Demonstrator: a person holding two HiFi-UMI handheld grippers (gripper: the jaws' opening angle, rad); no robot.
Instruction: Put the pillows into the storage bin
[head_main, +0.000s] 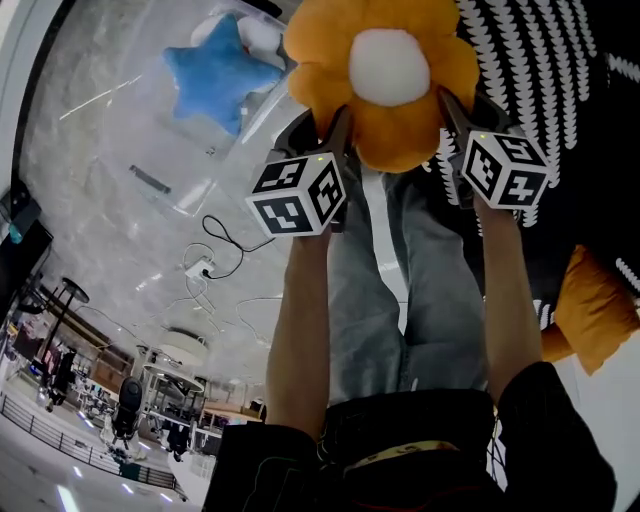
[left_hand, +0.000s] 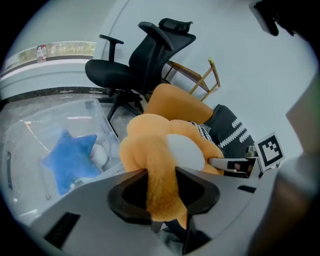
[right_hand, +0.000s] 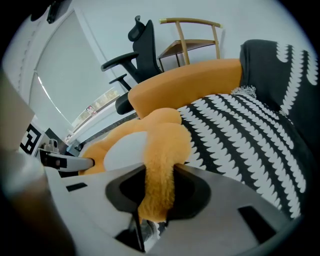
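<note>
An orange flower pillow (head_main: 385, 75) with a white centre hangs in the air between both grippers. My left gripper (head_main: 335, 135) is shut on one of its petals (left_hand: 160, 165), and my right gripper (head_main: 455, 120) is shut on the opposite petal (right_hand: 160, 150). To the pillow's upper left in the head view stands the clear storage bin (head_main: 150, 185). A blue star pillow (head_main: 215, 75) lies inside it, also seen in the left gripper view (left_hand: 72, 157). A black-and-white patterned pillow (head_main: 540, 60) and a plain orange pillow (head_main: 595, 305) lie to the right.
A black office chair (left_hand: 140, 60) and a wooden chair (left_hand: 197, 75) stand beyond the bin. Cables and a power strip (head_main: 205, 265) lie on the floor left of the person's legs. The patterned pillow (right_hand: 240, 135) fills the right gripper view's right side.
</note>
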